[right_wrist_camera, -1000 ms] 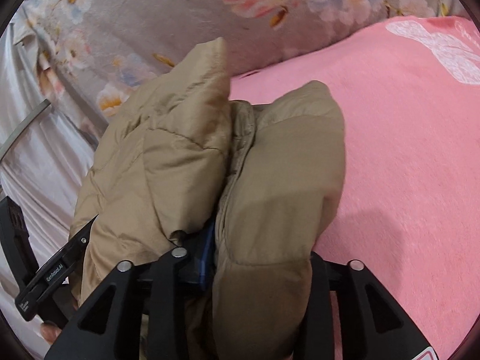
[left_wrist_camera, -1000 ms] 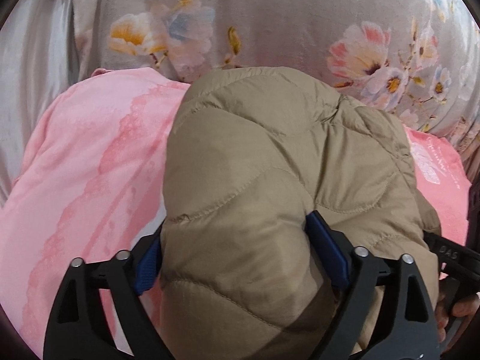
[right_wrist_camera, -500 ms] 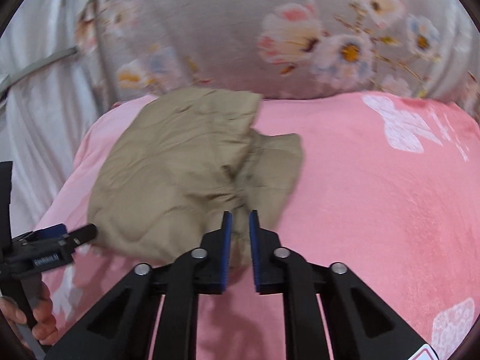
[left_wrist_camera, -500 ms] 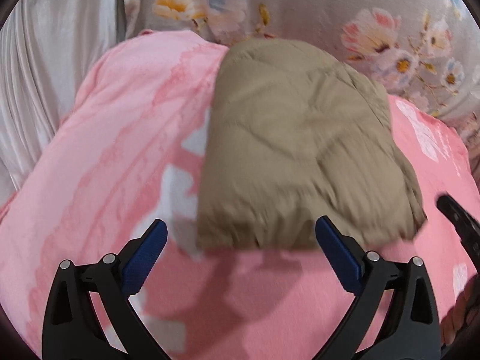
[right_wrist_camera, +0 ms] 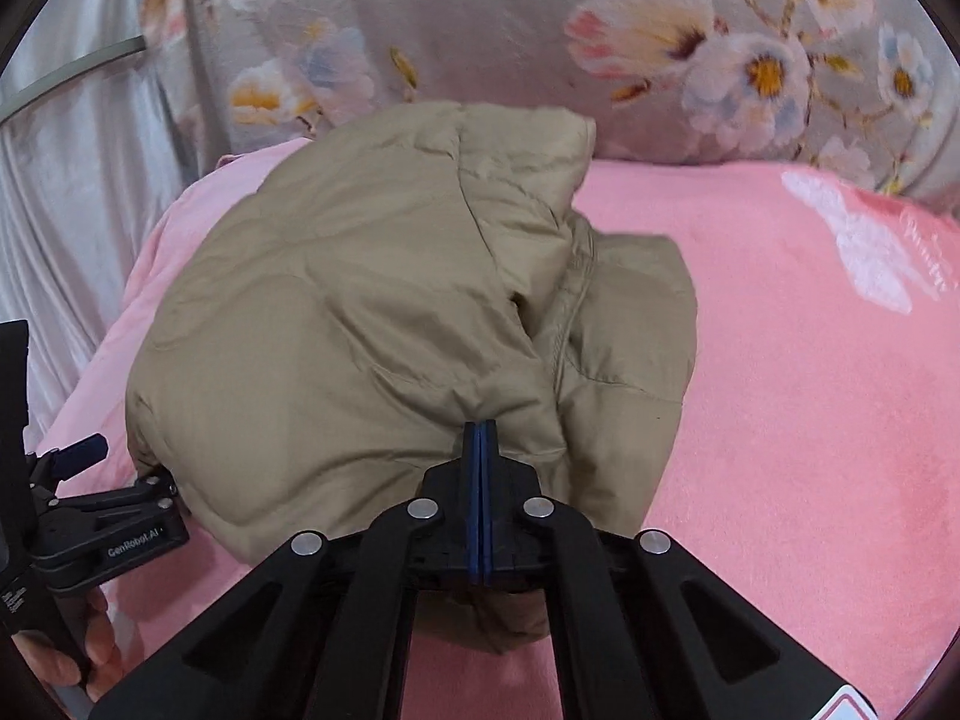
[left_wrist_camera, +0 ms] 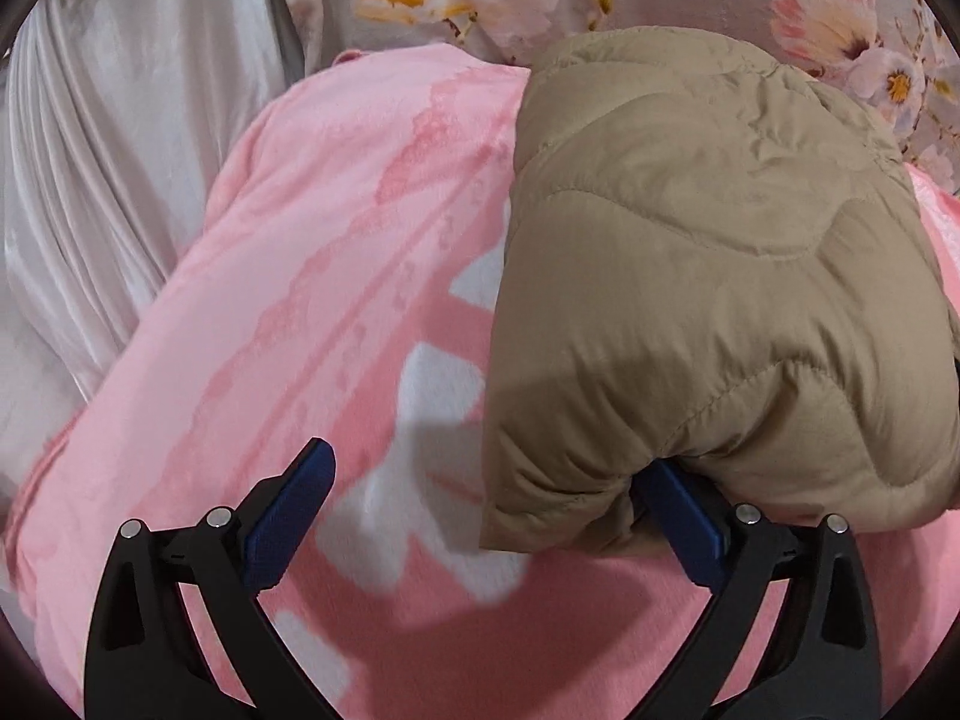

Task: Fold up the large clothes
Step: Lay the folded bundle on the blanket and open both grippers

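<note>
Right gripper (right_wrist_camera: 480,438) pads pressed together against the near hem of the tan puffer jacket (right_wrist_camera: 384,324) (pinching fabric?), left gripper (left_wrist_camera: 480,498) spread, one finger tucked under; bundle sits folded on pink blanket (left_wrist_camera: 312,276) near floral bedding (right_wrist_camera: 480,30).
</note>
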`<state>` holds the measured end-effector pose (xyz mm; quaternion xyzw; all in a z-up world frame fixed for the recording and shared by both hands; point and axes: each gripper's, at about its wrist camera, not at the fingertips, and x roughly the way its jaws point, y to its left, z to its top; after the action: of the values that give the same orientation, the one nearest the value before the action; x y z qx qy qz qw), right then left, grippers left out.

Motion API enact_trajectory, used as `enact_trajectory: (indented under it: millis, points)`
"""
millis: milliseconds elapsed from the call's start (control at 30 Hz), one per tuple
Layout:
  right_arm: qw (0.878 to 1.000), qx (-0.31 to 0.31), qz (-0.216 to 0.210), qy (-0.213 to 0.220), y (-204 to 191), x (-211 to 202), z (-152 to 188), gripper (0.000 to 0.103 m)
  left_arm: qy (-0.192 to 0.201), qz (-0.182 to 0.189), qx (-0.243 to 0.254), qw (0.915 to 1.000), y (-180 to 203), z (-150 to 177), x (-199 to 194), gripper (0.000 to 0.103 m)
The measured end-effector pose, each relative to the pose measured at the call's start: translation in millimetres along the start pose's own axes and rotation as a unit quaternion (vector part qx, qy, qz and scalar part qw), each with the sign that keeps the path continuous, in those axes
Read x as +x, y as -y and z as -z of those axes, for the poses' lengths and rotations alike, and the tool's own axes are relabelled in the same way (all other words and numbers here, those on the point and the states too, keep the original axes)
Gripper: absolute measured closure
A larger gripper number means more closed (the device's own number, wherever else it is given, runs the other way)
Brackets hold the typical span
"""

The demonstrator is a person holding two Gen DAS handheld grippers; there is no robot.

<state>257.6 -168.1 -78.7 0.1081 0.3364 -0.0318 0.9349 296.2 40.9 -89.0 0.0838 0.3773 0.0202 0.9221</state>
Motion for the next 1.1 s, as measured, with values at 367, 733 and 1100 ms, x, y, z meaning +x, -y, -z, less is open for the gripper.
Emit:
enact_trajectory:
  millis: [367, 733, 1100]
  points:
    - [0.999, 0.037, -0.015, -0.011, 12, 30, 11, 0.103, 0.007, 0.006, 0.01, 0.9999, 5, -18, 40, 0.005]
    - [1.0, 0.009, 0.027, -0.012, 2, 35, 7, 0.103, 0.015, 0.014, -0.012, 0.9997, 6, -8, 32, 0.005]
    - [0.995, -0.031, 0.09, 0.036, -2, -33, 37, 0.075, 0.028, 0.06, -0.006, 0.9977, 28, 40, -20, 0.005]
